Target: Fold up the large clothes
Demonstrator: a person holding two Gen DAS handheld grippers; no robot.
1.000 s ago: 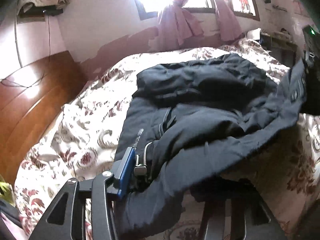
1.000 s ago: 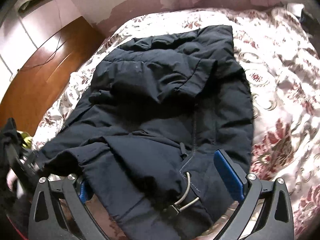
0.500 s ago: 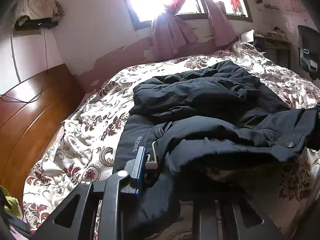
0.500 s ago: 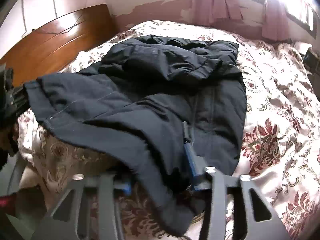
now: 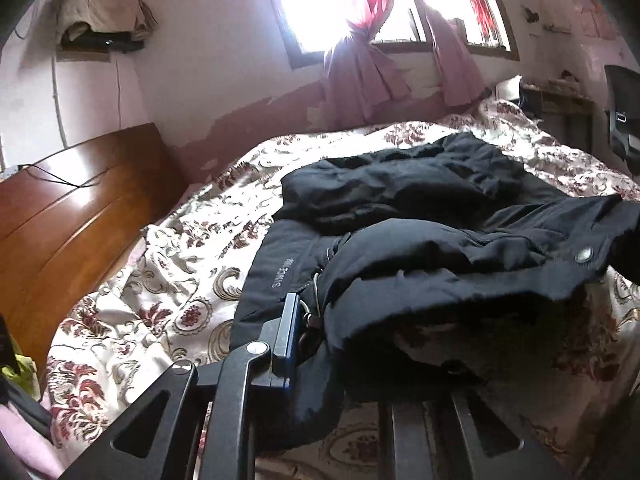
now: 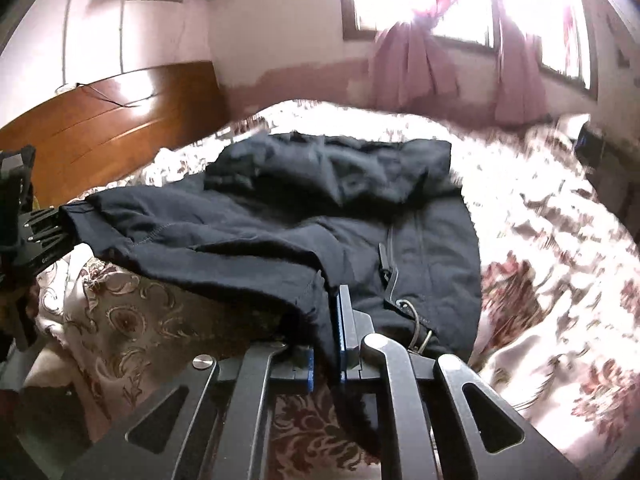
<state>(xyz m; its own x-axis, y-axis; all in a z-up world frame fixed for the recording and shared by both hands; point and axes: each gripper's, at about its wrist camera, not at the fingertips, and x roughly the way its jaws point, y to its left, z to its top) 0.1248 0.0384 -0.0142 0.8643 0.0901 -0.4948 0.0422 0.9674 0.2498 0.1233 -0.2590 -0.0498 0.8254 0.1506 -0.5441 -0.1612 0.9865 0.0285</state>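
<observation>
A dark jacket (image 5: 400, 216) lies across the middle of the bed (image 5: 168, 280), over a floral bedspread. Its far part is bunched toward the centre of the frame; its near hem is lifted off the bedspread and stretched from lower centre to the right edge.

In the left wrist view, the left tongs (image 5: 340, 360) sit at the bottom of the frame. One blue-padded finger (image 5: 289, 330) shows left of centre, pressed against the jacket's hem beside a metal ring (image 5: 312, 312); the other finger is hidden under the fabric, so the tongs appear clenched on the jacket.

In the right wrist view, the right tongs (image 6: 325, 344) are at lower centre, their two blue pads (image 6: 341, 332) drawn close together with a fold of the jacket (image 6: 320, 208) pinched between them. The hem runs from there to the left edge, where the other tongs hold its far corner.

A wooden headboard (image 5: 68, 208) fills the left of the frame, and pink curtains (image 5: 360, 60) hang at a bright window (image 5: 316, 4) at the top.
</observation>
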